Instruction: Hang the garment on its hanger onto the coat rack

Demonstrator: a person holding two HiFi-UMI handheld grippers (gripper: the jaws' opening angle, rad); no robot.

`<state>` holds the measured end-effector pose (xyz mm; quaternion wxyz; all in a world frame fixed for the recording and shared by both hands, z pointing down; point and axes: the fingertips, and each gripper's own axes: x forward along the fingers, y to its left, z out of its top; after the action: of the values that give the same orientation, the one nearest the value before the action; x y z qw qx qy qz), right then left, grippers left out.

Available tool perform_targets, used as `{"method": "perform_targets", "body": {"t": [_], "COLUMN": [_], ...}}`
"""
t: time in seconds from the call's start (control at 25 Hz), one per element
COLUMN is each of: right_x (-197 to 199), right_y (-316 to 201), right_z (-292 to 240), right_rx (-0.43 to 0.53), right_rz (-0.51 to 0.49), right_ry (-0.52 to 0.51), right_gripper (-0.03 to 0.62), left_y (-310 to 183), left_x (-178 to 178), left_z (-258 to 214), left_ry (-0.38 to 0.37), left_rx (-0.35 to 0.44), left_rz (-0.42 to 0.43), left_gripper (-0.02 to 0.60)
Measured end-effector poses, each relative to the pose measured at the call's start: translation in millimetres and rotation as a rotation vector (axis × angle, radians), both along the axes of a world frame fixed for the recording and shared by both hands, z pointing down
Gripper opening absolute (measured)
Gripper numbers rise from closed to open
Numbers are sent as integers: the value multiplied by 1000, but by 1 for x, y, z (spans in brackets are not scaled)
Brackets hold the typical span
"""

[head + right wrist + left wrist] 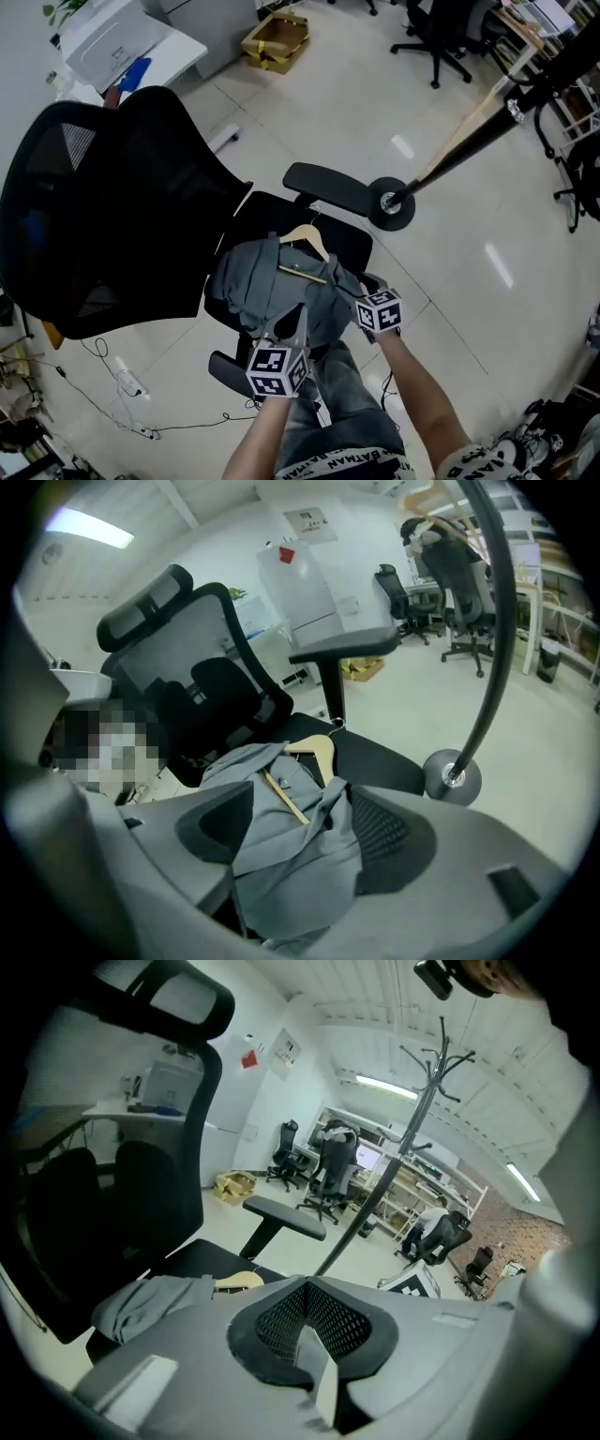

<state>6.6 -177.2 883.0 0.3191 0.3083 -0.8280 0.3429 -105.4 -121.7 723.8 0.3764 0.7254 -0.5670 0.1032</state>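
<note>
A grey garment (272, 281) on a wooden hanger (307, 242) lies crumpled on the seat of a black office chair (112, 216). The coat rack's round base (390, 202) stands just right of the chair, and its pole (478, 131) runs off to the upper right. My right gripper (300, 832) is open, with a fold of the garment (291, 855) lying between its jaws below the hanger (314, 752). My left gripper (309, 1321) is shut and empty, with the garment (155, 1302) to its left. In the head view it (300, 314) hovers over the garment's near edge.
The chair's armrest (328, 187) sits between the seat and the rack base. A cardboard box (277, 39) and a white desk (112, 37) stand at the back, with more office chairs (441, 37) beyond. Cables (122, 384) trail on the floor at left. The person's legs (347, 403) are below the grippers.
</note>
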Motion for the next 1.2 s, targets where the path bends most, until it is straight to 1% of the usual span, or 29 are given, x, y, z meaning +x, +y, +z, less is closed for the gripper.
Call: {"method": "perform_targets", "body": {"t": [0.12, 0.24, 0.28, 0.32, 0.4, 0.56, 0.6, 0.68, 0.76, 0.8, 0.84, 0.88, 0.96, 1.04, 1.2], "right_x": [-12, -23, -26, -28, -31, -34, -35, -36, -35, -34, -35, -36, -37, -36, -35], "right_y": [-16, -25, -28, -32, -37, -37, -36, -34, -37, -39, -41, -41, -37, -33, -21], "right_z": [41, 78, 88, 97, 113, 143, 146, 149, 151, 150, 147, 143, 131, 109, 41], "right_rx": [-41, -62, -64, -63, -61, -73, -52, 26, 89, 105, 118, 135, 200, 311, 583], "right_rz": [0, -14, -18, -21, -30, -75, -96, -167, -212, -209, -204, -206, -216, -199, -140], "right_ry": [2, 36, 47, 61, 105, 224, 262, 350, 399, 401, 394, 383, 381, 404, 450], "right_gripper": [336, 336, 331, 312, 262, 263, 255, 234, 225, 213, 160, 141, 133, 132, 132], "left_y": [-19, -28, -29, -28, -25, -17, -14, -9, -4, -2, 0, 2, 7, 10, 20], "left_x": [5, 9, 10, 11, 13, 17, 19, 22, 24, 24, 23, 21, 17, 11, -2], "left_z": [32, 51, 55, 58, 62, 66, 67, 69, 71, 72, 73, 74, 72, 67, 48], "left_ry": [4, 9, 12, 16, 25, 49, 56, 71, 81, 83, 84, 83, 77, 72, 86], "left_rx": [-34, -54, -59, -63, -68, -78, -82, -88, -93, -96, -98, -100, -98, -88, -59], "left_rz": [-16, -25, -26, -27, -33, -43, -45, -47, -48, -48, -48, -48, -48, -52, -60], "left_gripper": [-6, -6, -6, -6, -6, -6, -6, -6, -6, -6, -6, -6, -6, -6, -6]}}
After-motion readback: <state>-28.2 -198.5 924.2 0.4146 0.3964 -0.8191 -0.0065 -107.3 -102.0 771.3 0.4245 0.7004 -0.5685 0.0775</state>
